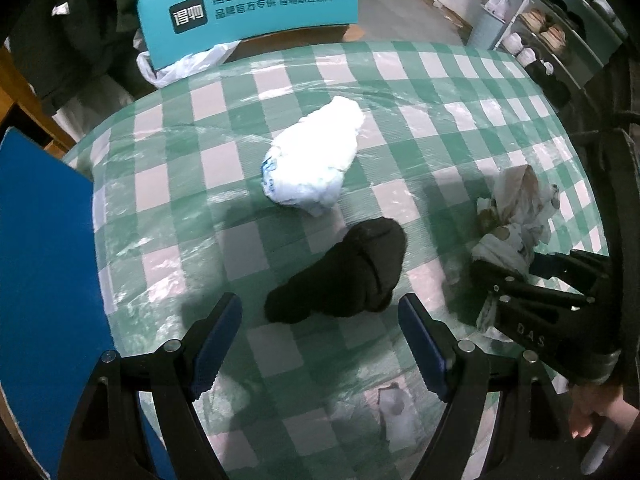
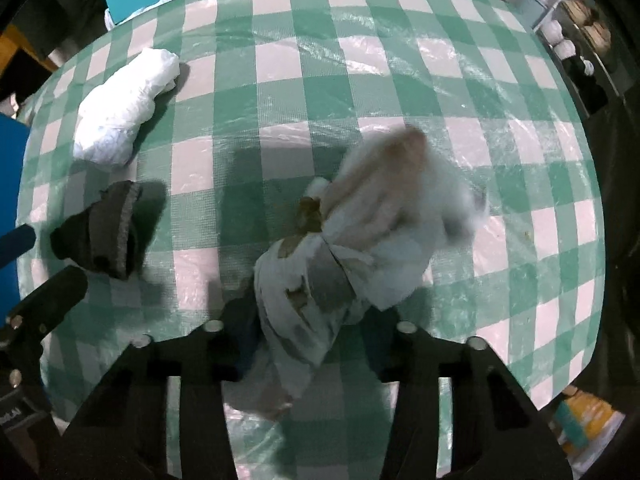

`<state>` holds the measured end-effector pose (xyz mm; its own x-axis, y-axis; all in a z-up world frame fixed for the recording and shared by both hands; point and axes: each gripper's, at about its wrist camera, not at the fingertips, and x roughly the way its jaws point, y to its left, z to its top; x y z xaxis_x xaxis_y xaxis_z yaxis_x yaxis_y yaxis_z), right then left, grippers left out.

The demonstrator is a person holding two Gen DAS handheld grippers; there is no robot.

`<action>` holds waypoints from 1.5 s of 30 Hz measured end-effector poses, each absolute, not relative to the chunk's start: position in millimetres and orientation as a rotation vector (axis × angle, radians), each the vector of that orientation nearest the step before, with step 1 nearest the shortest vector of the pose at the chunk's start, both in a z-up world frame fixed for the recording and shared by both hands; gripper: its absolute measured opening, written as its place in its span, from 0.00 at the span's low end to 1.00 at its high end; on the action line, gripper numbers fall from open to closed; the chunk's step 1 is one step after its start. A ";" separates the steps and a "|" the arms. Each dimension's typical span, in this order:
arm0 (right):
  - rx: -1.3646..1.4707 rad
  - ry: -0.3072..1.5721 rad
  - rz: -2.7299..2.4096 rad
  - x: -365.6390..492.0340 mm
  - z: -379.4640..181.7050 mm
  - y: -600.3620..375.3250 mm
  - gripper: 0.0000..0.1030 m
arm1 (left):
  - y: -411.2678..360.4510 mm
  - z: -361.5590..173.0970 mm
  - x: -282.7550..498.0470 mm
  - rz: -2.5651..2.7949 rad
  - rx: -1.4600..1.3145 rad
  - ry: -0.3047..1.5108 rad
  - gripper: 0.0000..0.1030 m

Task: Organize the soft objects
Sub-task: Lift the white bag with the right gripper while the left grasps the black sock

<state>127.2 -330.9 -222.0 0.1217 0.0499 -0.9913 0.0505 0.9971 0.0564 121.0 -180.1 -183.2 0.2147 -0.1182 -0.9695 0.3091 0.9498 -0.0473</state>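
Observation:
A black rolled sock bundle (image 1: 336, 276) (image 2: 104, 232) lies on the green-and-white checked table (image 1: 440, 120), just ahead of my left gripper (image 1: 320, 344). That gripper is open, its blue pads (image 1: 216, 344) wide apart with nothing between them. A white rolled bundle (image 1: 312, 156) (image 2: 124, 108) rests farther back. My right gripper (image 2: 312, 332) (image 1: 508, 288) points down at the table's right side, shut on a crumpled white cloth with brown patches (image 2: 340, 264) (image 1: 516, 216). The cloth's far end is blurred.
A teal printed box (image 1: 248, 12) stands past the table's far edge with a white plastic bag (image 1: 180, 64) beside it. A blue board (image 1: 44, 260) borders the left side. A shoe rack (image 1: 548, 40) stands at the right. A person's hand (image 1: 592, 416) shows at lower right.

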 end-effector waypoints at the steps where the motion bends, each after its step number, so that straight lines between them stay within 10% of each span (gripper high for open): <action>1: 0.083 1.449 0.004 128.0 -222.6 -330.0 0.36 | -182.4 -184.4 121.9 -0.302 0.169 1.326 0.80; 19: 0.090 1.380 0.045 103.8 -187.3 -348.3 0.32 | -206.2 -208.2 130.4 -0.309 0.216 1.343 0.83; 31: 0.104 1.378 0.055 108.4 -183.9 -358.3 0.32 | -205.4 -214.7 133.3 -0.312 0.210 1.341 0.50; 45: 0.058 1.333 0.059 102.4 -160.7 -350.6 0.32 | -200.1 -189.9 120.6 -0.299 0.223 1.295 0.47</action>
<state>102.4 -350.6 -160.7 0.2344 0.0764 -0.9691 -0.0101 0.9970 0.0761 120.6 -200.1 -189.9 0.2424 -0.0926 -0.9657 0.3404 0.9403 -0.0047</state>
